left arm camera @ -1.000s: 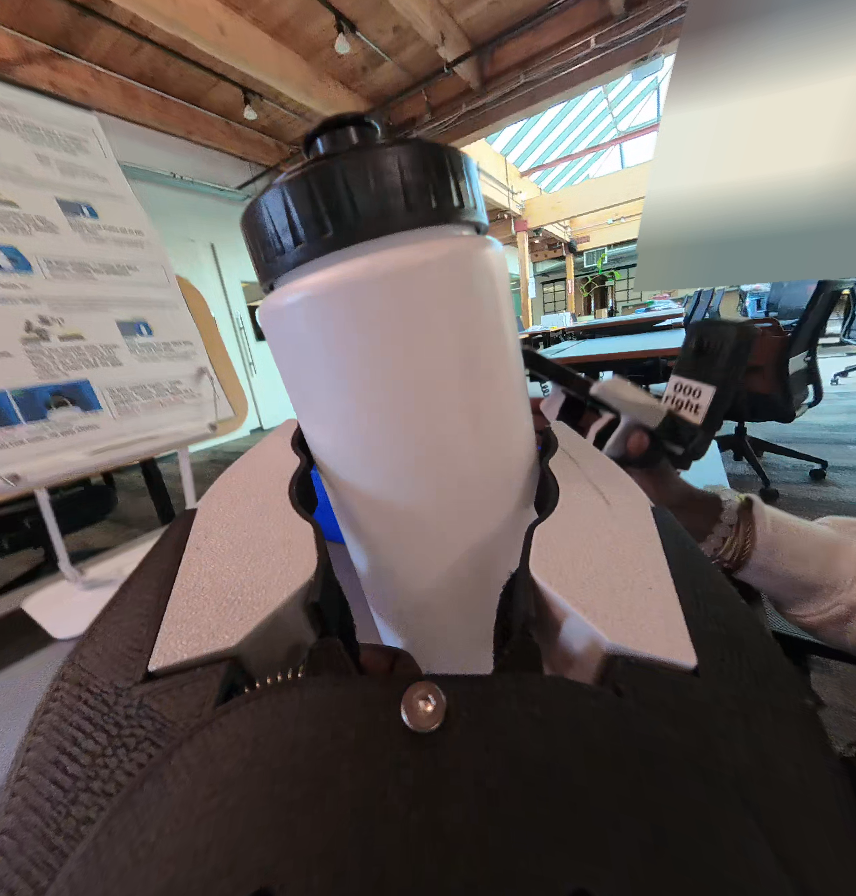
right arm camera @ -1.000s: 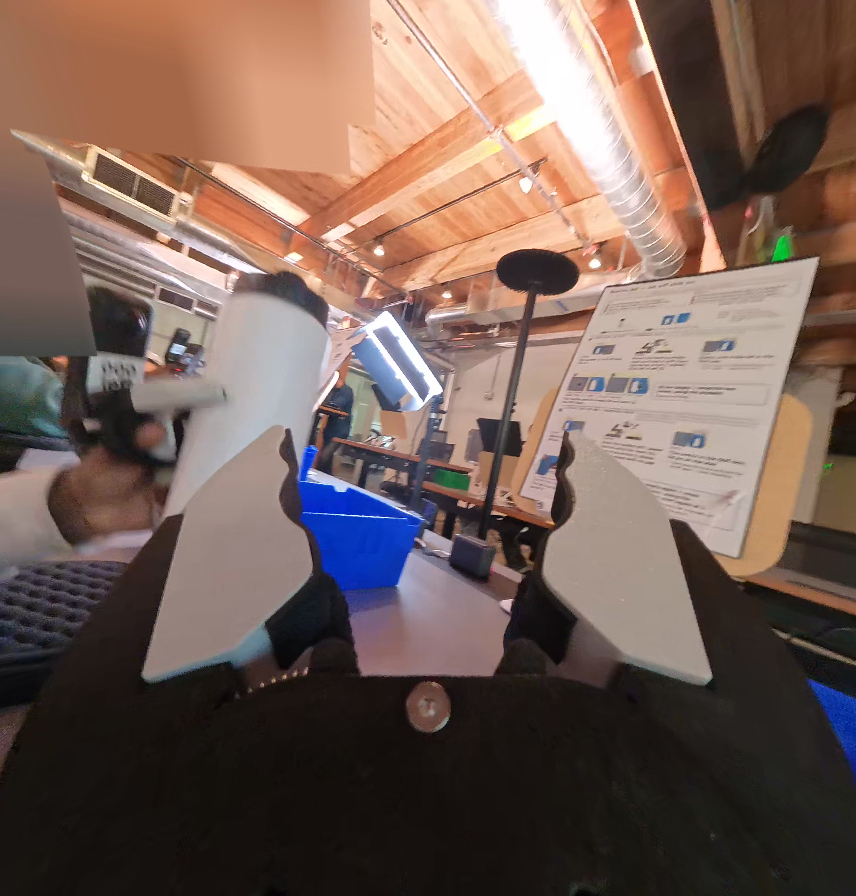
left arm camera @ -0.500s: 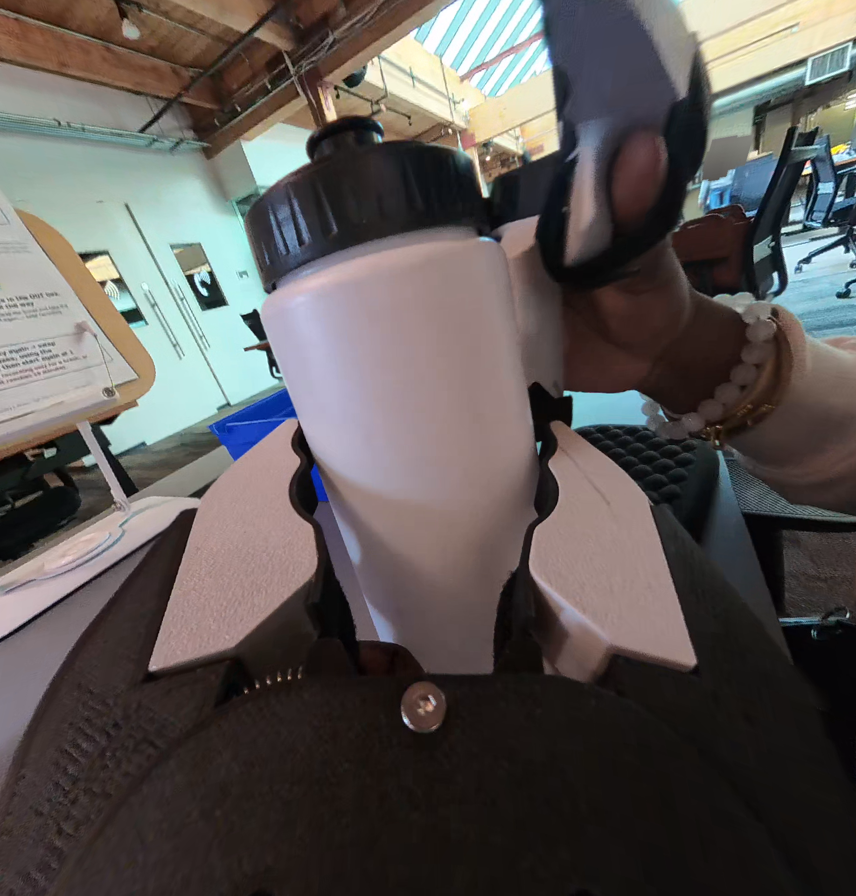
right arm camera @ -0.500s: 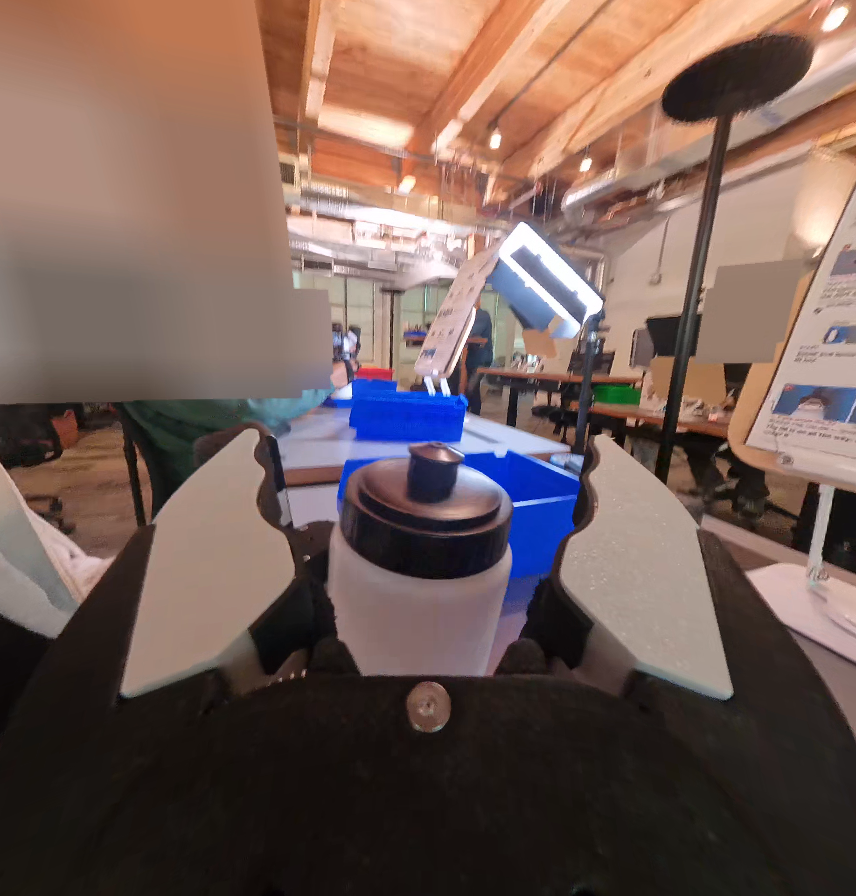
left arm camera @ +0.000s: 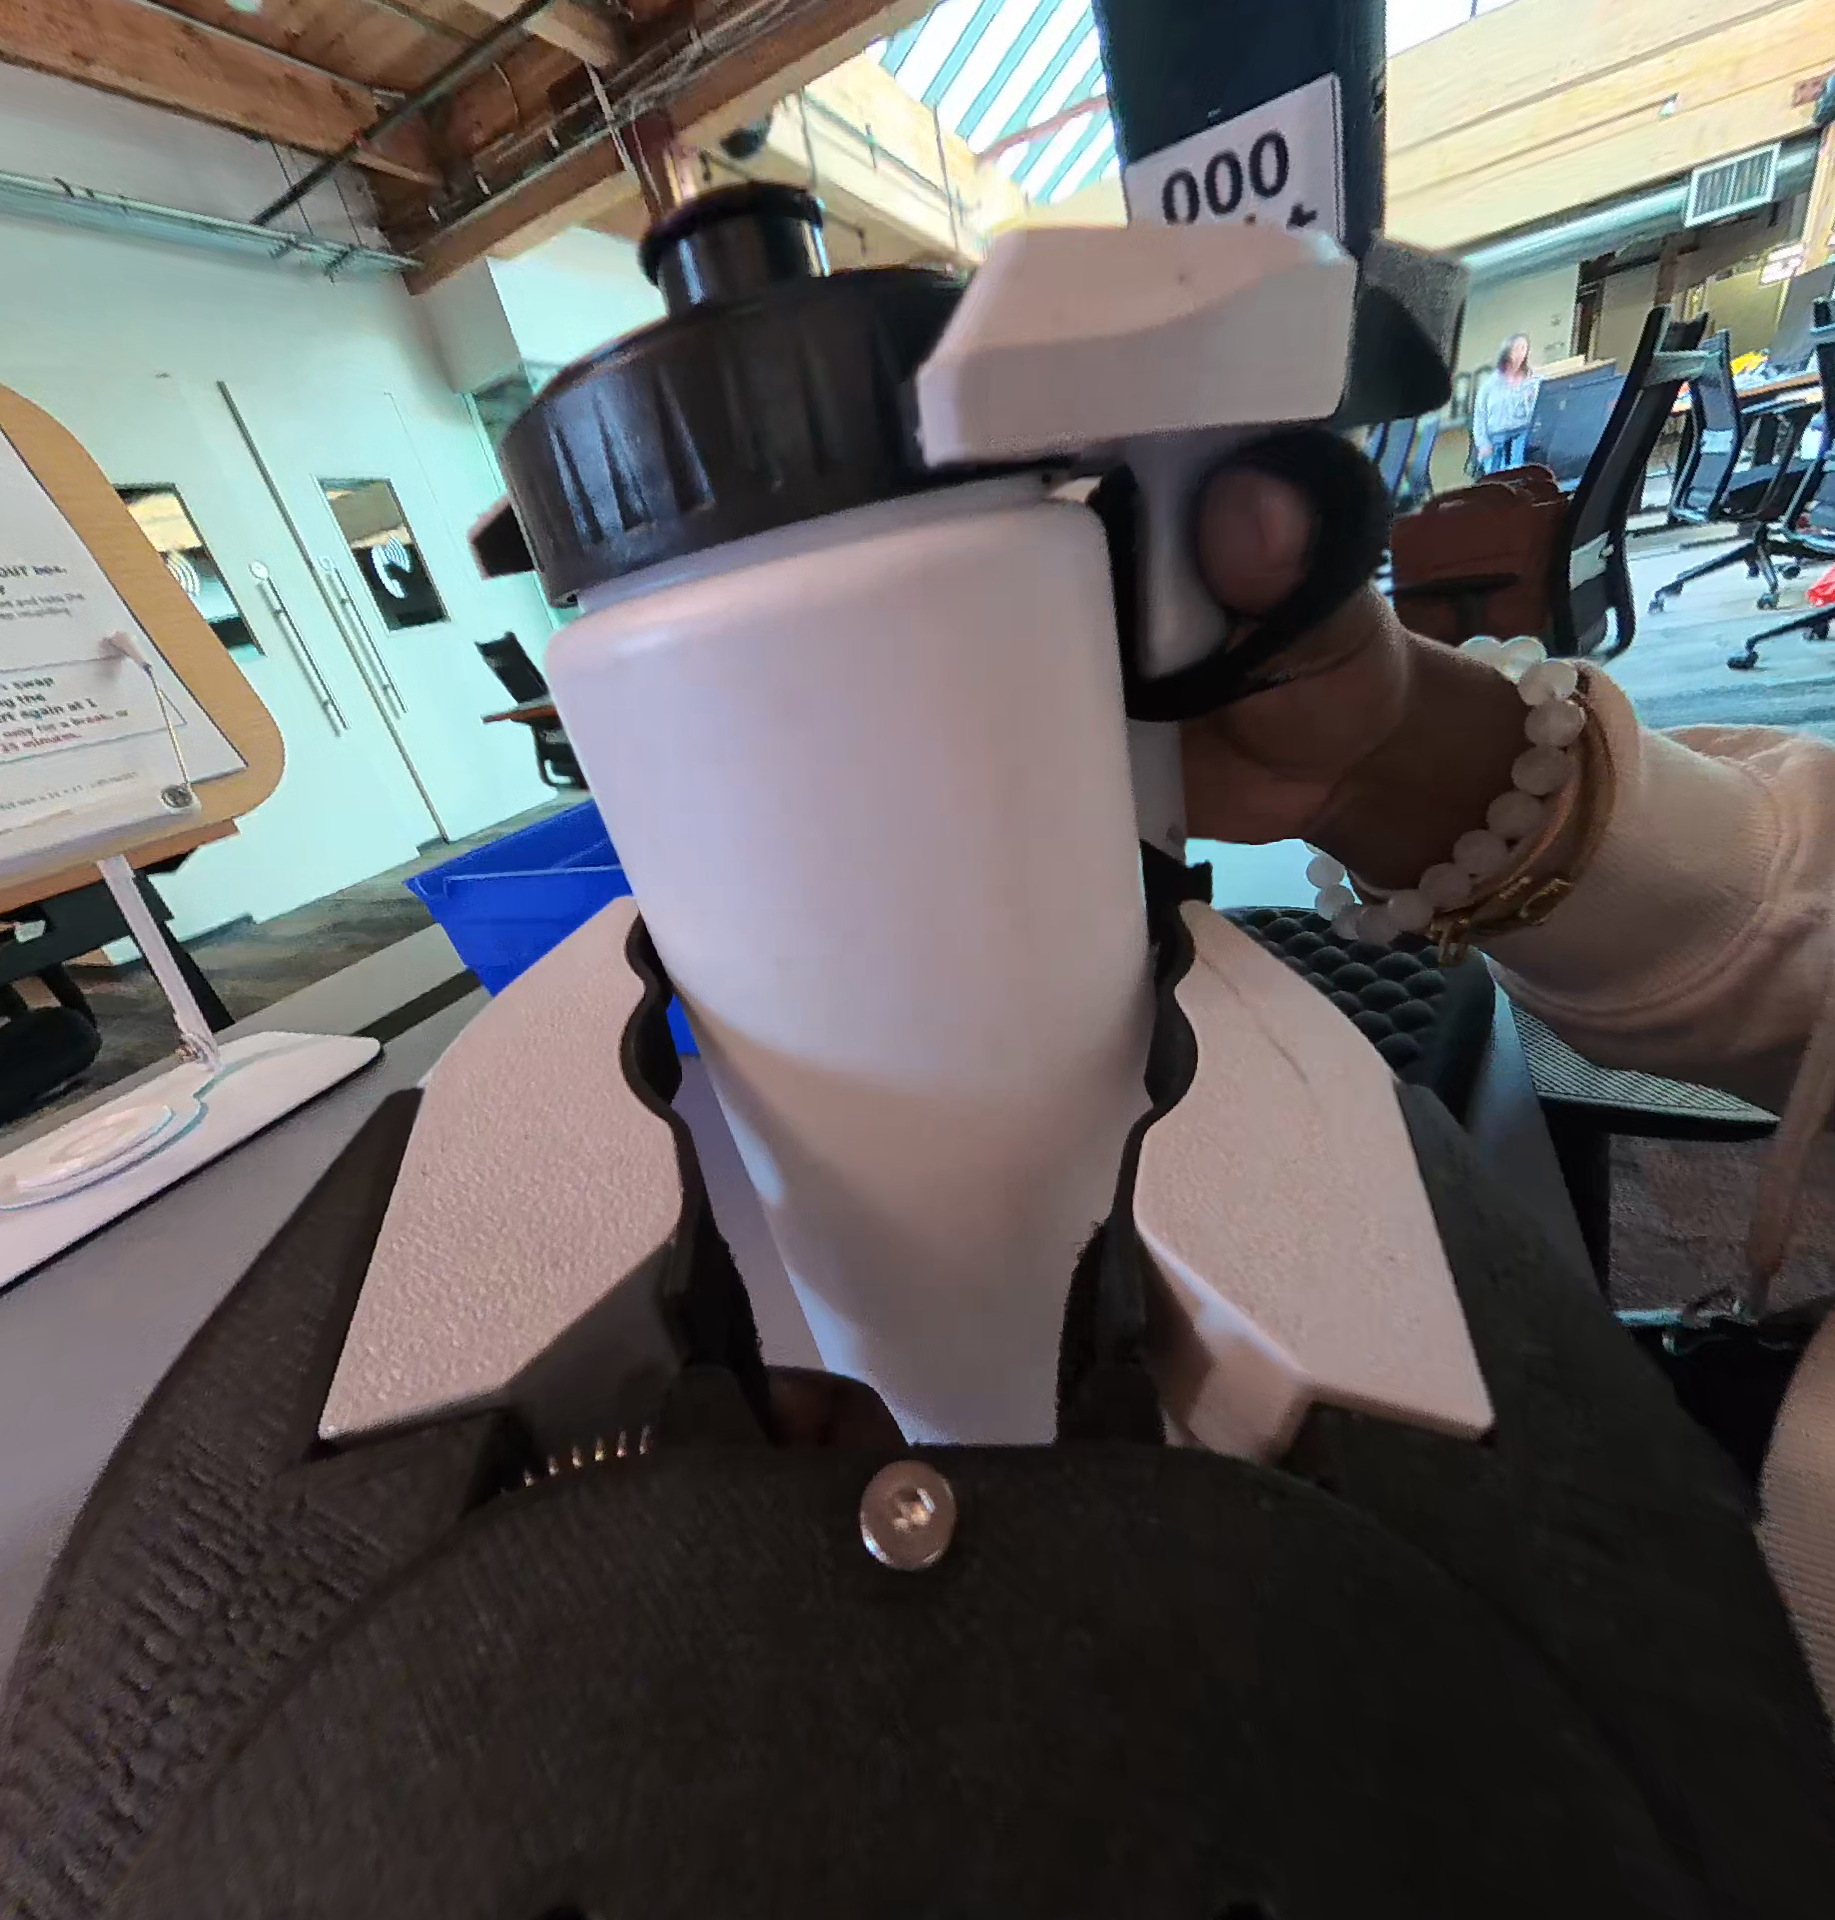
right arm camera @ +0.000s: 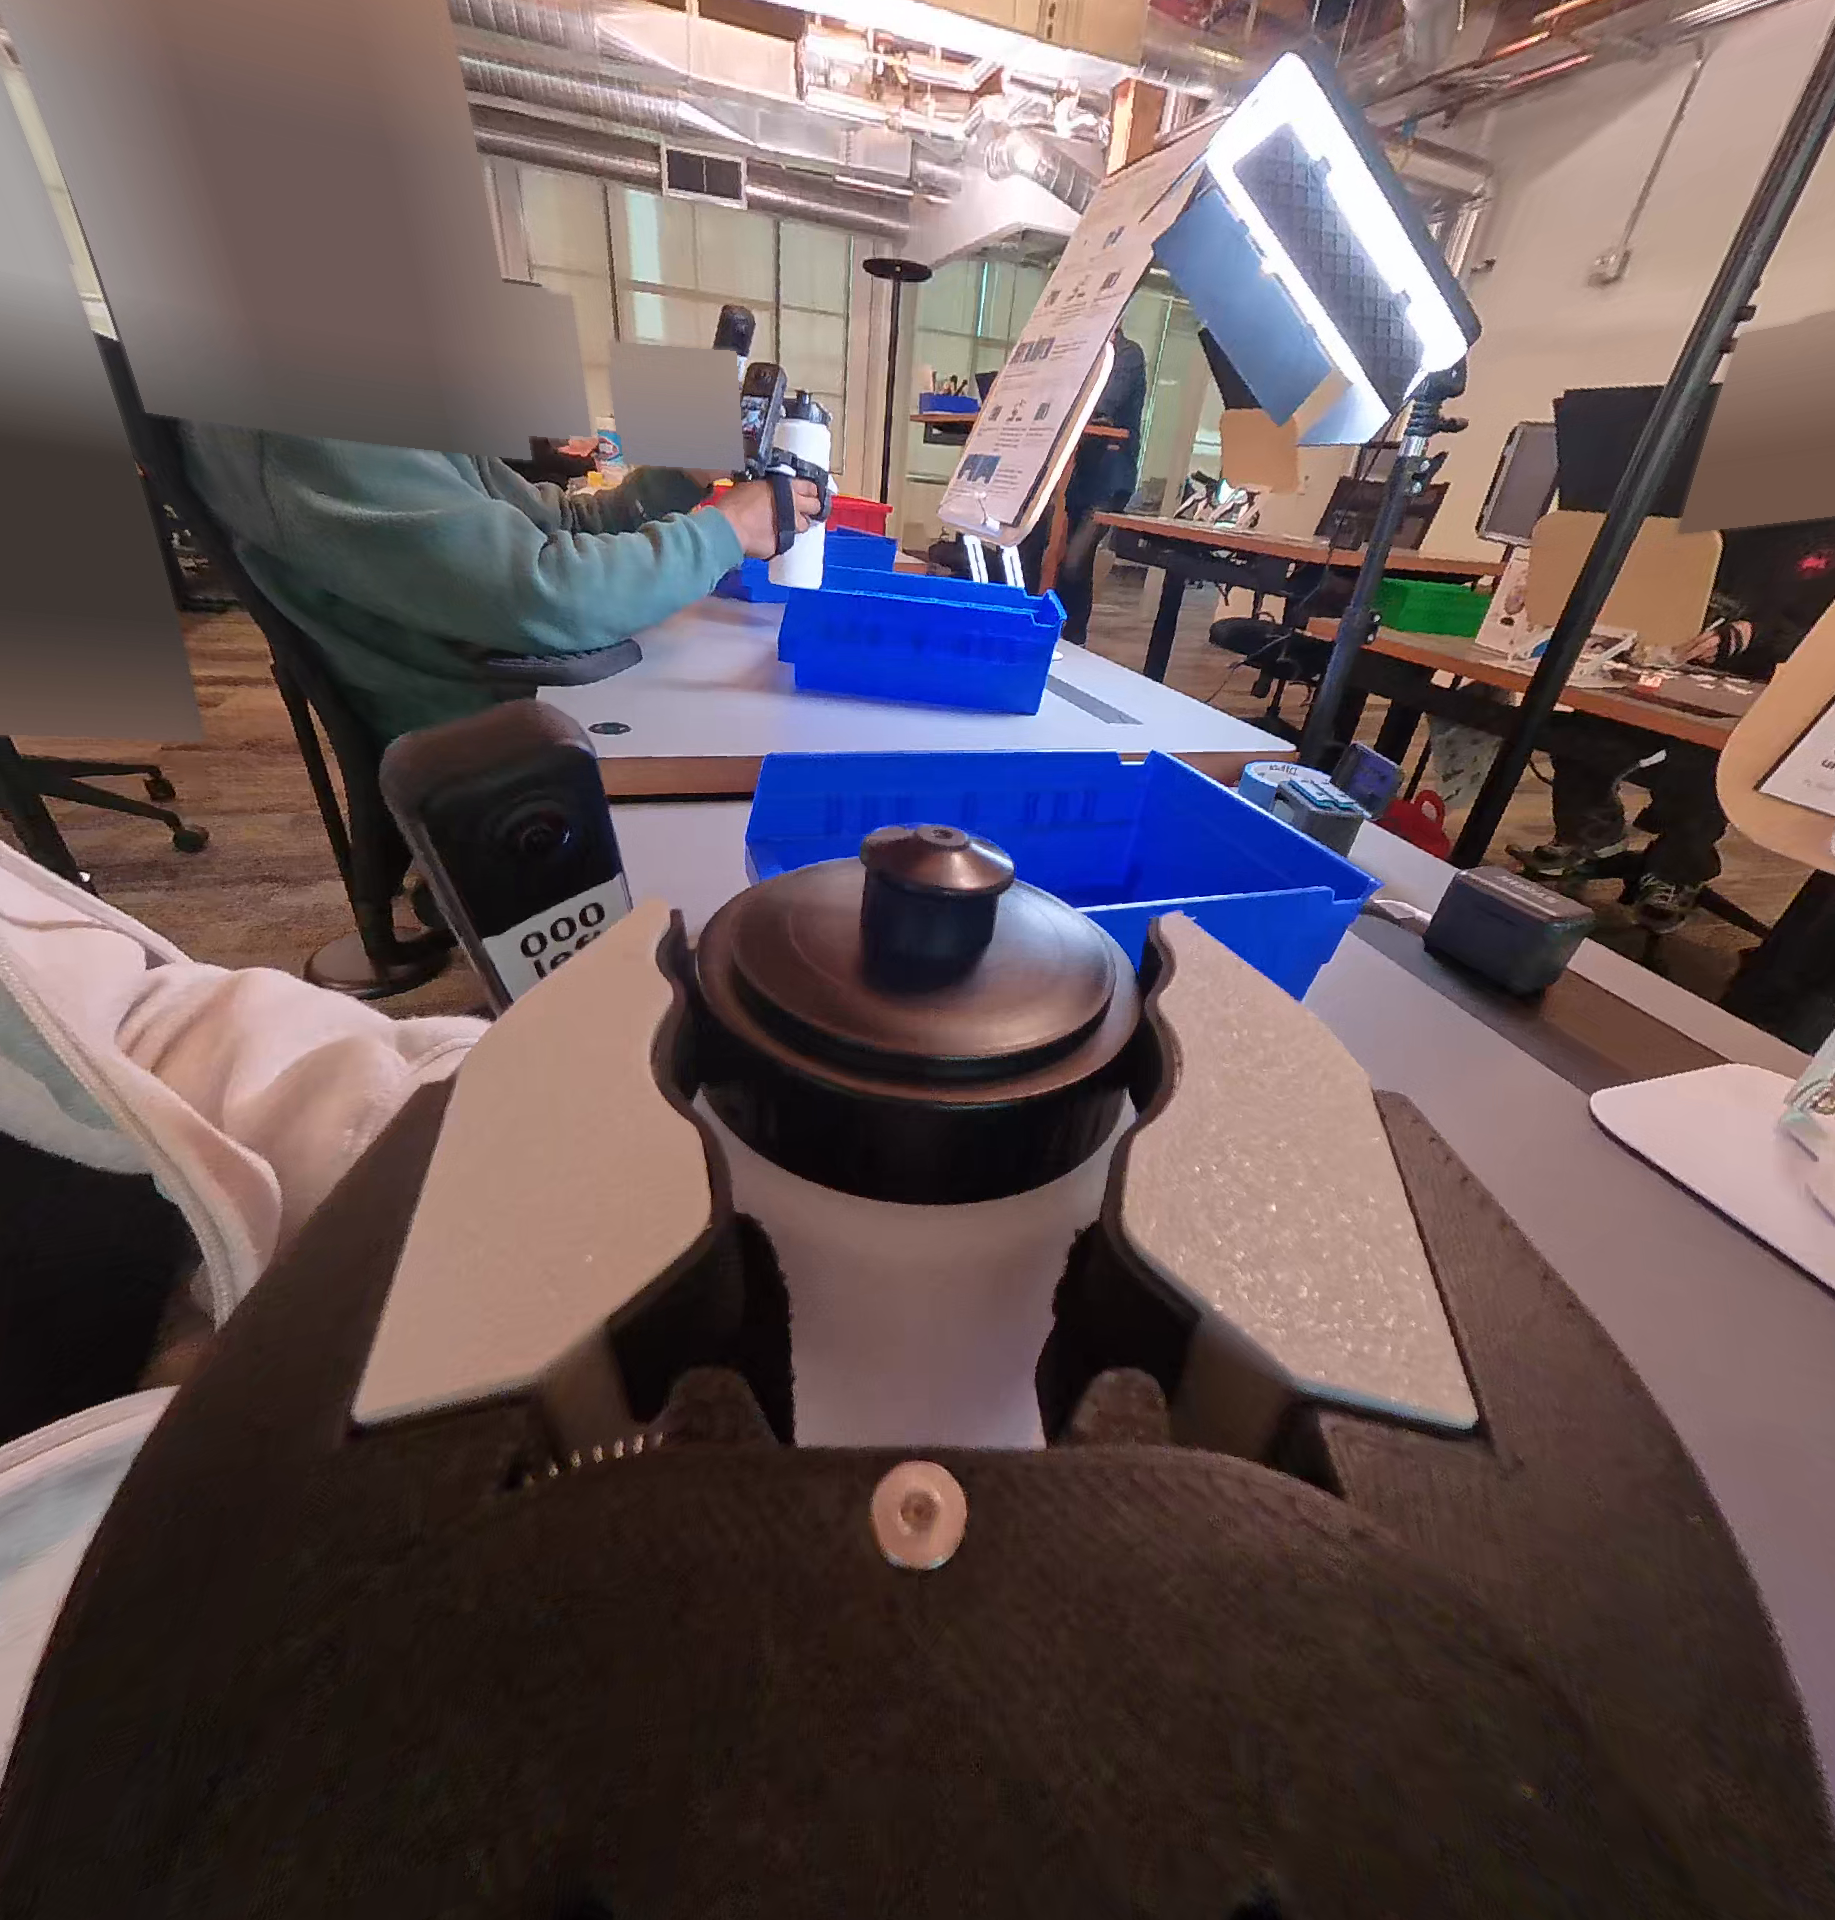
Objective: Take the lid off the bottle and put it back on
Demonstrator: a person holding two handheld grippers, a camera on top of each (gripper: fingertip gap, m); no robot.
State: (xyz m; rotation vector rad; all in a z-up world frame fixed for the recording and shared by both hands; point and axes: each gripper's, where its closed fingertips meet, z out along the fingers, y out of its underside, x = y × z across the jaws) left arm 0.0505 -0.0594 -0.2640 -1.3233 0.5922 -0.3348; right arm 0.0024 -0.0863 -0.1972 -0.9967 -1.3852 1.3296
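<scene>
A white bottle with a black ribbed lid stands upright in my left gripper, which is shut on its lower body. My right gripper reaches in level with the top, and its two fingers press on opposite sides of the lid. In the left wrist view one white finger of the right gripper lies against the lid's right side. The lid sits on the bottle. The left gripper's camera housing shows just behind the bottle.
A blue bin sits on the grey table behind the bottle. A sign stand with a white base is to the side, near a small dark box and a lamp pole. Another person works at the table behind. There is about 8 centimeters between the tips of the two grippers.
My right gripper swung in from the side, came around the lid with its jaws open, and closed on it. My left gripper kept hold of the bottle and tilted down a little.
</scene>
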